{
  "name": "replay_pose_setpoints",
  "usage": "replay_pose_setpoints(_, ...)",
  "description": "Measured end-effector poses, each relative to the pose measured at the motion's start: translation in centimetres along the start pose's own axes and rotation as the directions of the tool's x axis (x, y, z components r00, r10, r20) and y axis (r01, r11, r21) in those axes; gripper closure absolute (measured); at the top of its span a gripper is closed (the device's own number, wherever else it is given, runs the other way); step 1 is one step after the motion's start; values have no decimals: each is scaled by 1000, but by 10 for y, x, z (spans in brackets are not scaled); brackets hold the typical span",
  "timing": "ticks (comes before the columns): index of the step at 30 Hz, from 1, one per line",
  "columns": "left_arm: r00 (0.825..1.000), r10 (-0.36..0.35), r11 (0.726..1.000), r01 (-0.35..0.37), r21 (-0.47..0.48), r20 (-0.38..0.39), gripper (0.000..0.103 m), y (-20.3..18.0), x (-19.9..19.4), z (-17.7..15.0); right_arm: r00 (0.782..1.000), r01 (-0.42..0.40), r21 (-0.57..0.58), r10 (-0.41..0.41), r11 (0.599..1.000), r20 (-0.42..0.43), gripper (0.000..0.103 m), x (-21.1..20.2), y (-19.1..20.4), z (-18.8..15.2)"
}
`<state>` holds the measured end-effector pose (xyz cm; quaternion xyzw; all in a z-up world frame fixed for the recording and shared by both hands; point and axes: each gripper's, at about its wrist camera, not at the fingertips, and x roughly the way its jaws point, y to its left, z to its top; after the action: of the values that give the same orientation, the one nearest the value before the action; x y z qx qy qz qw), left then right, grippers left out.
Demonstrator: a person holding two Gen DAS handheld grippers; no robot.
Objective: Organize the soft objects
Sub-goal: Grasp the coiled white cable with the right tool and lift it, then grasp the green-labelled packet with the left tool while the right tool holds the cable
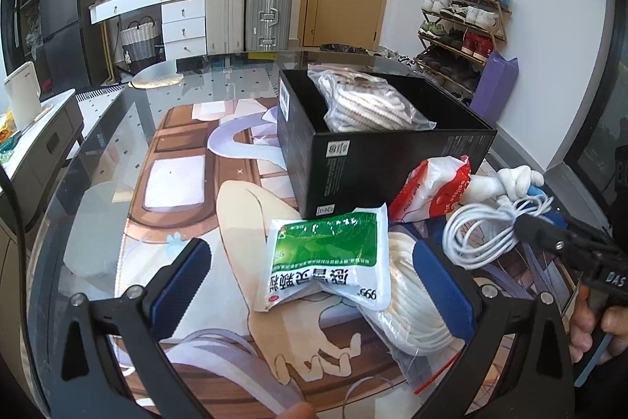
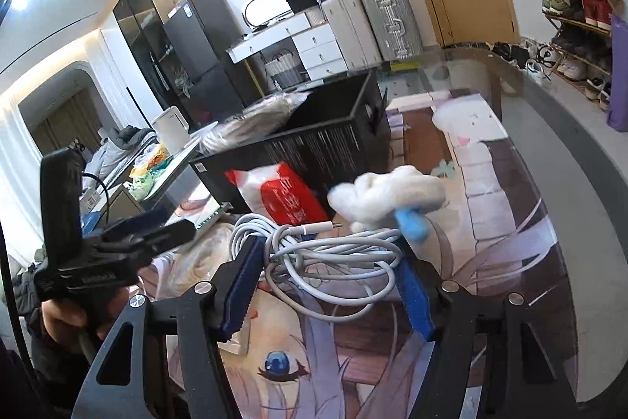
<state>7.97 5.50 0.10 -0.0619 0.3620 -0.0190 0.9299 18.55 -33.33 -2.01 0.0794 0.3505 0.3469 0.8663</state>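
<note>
A black box [image 1: 392, 160] stands on the table with a bagged coil of rope [image 1: 365, 101] in it. In front of it lie a green-and-white packet [image 1: 329, 258], a bagged white cord [image 1: 412, 309], a red-and-white bag [image 1: 431, 191], a white plush toy [image 1: 506, 183] and a coiled white cable [image 1: 486, 234]. My left gripper [image 1: 314, 273] is open around the green packet. My right gripper [image 2: 329, 281] is open with the cable [image 2: 329, 262] between its pads; the plush toy [image 2: 388, 199], the red bag [image 2: 282, 195] and the box [image 2: 310, 148] lie beyond it.
The glass table [image 1: 117, 128] has a printed mat [image 1: 188, 183] under it. A low side table with a white kettle [image 1: 21, 97] is to the left. Suitcases [image 1: 267, 10], drawers and a shoe rack [image 1: 459, 22] line the far walls.
</note>
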Motion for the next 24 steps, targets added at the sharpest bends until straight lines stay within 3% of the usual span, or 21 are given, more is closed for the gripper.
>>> replay_pose_setpoints(9, 998, -45, 997, 43, -59, -36, 0, 10, 7, 0, 996, -26, -36, 29, 999, 87, 38, -24, 16, 13)
replay_pose_setpoints(16, 989, -67, 994, 54, -100, -132, 0, 15, 23, 0, 995, -33, -55, 38, 998, 94, 38, -28, 19, 18)
replay_pose_setpoints(24, 985, -83, 994, 70, -89, -150, 7, 14, 27, 5, 994, -42, -82, 50, 996, 94, 38, -26, 25, 22)
